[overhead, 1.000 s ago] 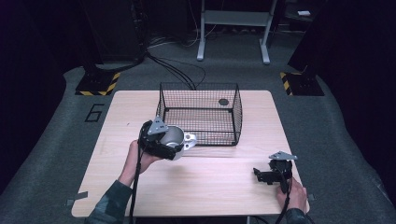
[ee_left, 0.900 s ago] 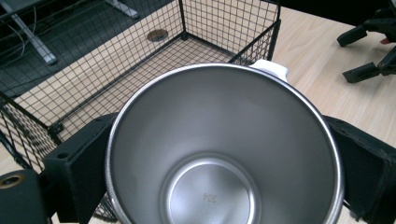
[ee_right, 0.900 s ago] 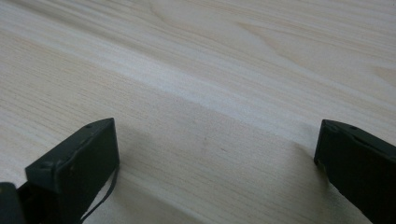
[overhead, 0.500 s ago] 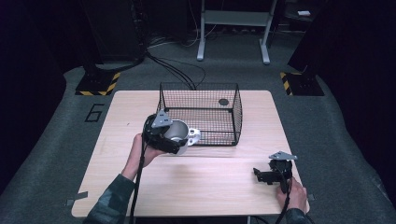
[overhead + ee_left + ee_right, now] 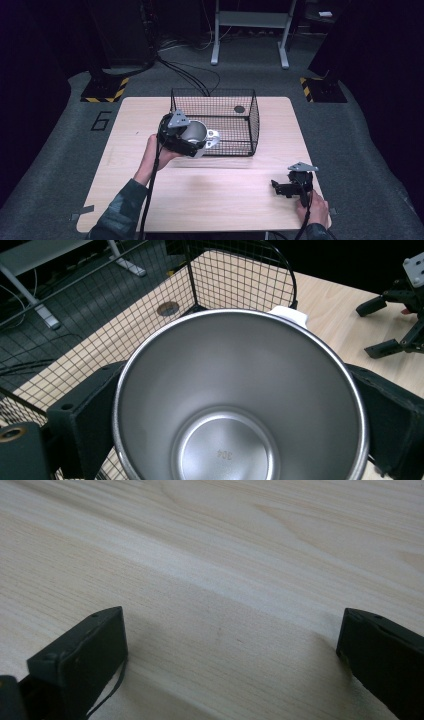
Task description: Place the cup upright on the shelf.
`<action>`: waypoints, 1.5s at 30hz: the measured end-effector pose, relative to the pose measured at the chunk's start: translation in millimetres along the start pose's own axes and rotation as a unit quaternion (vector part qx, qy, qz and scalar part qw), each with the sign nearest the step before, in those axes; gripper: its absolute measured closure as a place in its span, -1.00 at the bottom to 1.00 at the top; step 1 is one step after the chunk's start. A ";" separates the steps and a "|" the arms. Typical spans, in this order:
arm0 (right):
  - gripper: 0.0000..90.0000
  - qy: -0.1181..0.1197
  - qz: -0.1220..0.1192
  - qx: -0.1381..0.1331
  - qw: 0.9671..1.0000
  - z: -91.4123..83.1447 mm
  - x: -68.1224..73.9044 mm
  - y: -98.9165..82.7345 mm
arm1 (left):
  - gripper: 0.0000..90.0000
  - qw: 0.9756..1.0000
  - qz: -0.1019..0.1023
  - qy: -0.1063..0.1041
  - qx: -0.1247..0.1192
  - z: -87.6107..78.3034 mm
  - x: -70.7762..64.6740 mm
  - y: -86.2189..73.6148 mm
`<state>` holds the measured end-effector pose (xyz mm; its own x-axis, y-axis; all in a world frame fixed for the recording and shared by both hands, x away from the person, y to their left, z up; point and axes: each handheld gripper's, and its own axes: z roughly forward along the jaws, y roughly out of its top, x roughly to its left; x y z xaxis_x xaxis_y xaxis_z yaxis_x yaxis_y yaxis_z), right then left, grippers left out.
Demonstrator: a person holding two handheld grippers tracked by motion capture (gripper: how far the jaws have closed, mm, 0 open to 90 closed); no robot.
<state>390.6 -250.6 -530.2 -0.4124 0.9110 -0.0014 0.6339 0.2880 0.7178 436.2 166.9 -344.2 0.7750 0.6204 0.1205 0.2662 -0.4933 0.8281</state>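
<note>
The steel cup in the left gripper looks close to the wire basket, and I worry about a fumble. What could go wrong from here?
The steel cup is clamped by its round outer wall in the left gripper, so it might slip or twist. It hangs at the wire basket front wall, and its white handle could catch the mesh.

cup (image 5: pixel 240 405) bottom: "304" | floor (image 5: pixel 60 130): "6"

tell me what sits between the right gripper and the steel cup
Only bare wooden table in the high view, between the right gripper and the steel cup held by the left gripper.
</note>
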 end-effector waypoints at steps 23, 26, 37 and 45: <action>-1.00 0.000 0.000 0.000 1.000 0.0 0.0 0.0 | -0.86 1.000 0.003 0.002 -0.003 16.6 16.1 25.8; -1.00 0.000 0.000 -0.001 1.000 0.1 0.0 -0.1 | -0.86 1.000 0.002 0.003 -0.002 19.6 19.0 27.4; -1.00 0.000 0.000 0.000 1.000 0.0 0.0 0.0 | -0.86 1.000 -0.010 0.007 0.003 32.4 30.2 35.0; -1.00 0.000 0.000 0.000 1.000 0.0 -0.1 0.0 | -0.86 1.000 -0.017 0.009 0.008 42.9 39.7 38.2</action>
<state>390.6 -250.7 -530.2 -0.4130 0.9107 -0.0018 0.6339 0.2889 0.7174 501.7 146.5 -331.2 0.7548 0.6477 0.1034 0.3010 -0.4822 0.8227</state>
